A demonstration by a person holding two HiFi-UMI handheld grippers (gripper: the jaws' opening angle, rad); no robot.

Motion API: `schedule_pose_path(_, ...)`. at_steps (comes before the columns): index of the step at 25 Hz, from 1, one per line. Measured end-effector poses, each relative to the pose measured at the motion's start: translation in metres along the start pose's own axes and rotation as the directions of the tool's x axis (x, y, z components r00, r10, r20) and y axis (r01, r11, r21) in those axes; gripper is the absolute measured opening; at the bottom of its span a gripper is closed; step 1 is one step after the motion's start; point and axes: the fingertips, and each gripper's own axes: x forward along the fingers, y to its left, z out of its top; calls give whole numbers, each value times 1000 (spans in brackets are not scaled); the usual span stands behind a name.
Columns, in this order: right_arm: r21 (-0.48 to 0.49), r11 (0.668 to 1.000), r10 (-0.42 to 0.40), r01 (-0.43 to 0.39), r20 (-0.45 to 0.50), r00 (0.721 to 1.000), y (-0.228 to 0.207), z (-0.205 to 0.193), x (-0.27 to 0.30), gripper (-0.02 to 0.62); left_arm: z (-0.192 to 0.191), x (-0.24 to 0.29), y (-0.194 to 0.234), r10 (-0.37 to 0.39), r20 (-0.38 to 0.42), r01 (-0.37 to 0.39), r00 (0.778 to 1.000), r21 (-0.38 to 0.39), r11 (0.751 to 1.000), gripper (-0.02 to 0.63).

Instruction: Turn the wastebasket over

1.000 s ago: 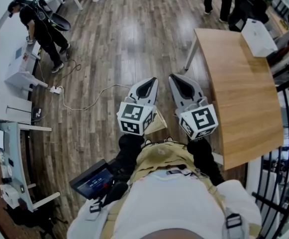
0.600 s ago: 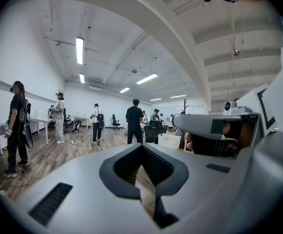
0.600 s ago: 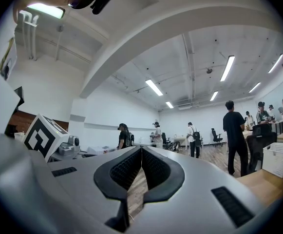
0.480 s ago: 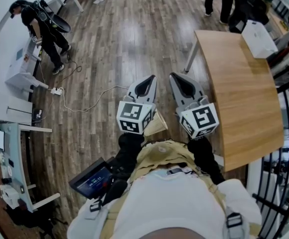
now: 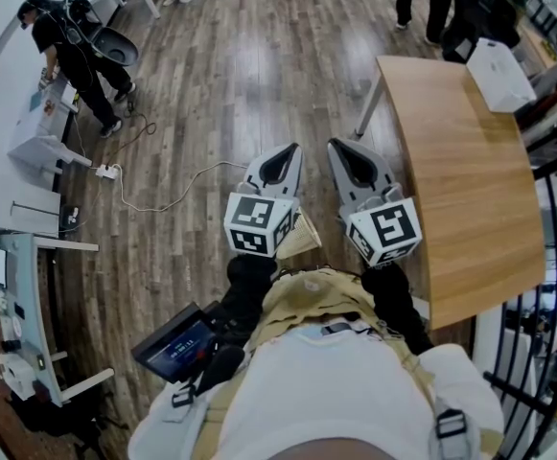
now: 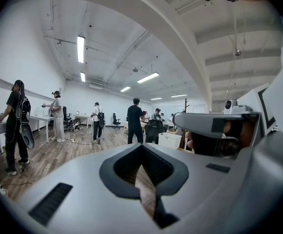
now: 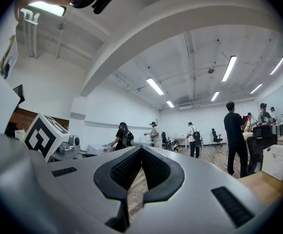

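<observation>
Very little has changed over the last second. The left gripper (image 5: 292, 156) and the right gripper (image 5: 337, 149) hang side by side over the floor (image 5: 211, 84), off the worktop's (image 5: 460, 180) long edge. The right one is nearer the worktop and the left one farther from it. Against the earlier head views the left gripper has crept slightly toward the worktop. The right one has kept its place.

Both pairs of fingers are clenched with nothing between them. In the left gripper view the fingers (image 6: 117, 167) meet at their tips, and only floorboards show through the gap behind them. The right gripper's fingers (image 7: 119, 172) stand the same way.

The wastebasket (image 5: 498, 73), a white latticed bin, sits at the worktop's far end, well apart from both grippers. Whether it rests on its base or on its rim cannot be told from here. The only clear motion in the room is a person (image 5: 72, 60) far across the floor from the worktop, who has shifted stance.

This looks like a pause before any approach, and the turning-over has not begun. The likely next need is to walk along the worktop to its far end and unclench the fingers before reaching for the basket's rim or walls.
</observation>
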Motion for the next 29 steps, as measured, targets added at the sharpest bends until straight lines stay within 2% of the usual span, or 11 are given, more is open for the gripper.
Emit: schedule_pose_path(29,15,1000,-25,25,-3,1000,-4,-6,-14,22,-14,2,-14,-14,-43,14,999,6,1000,2)
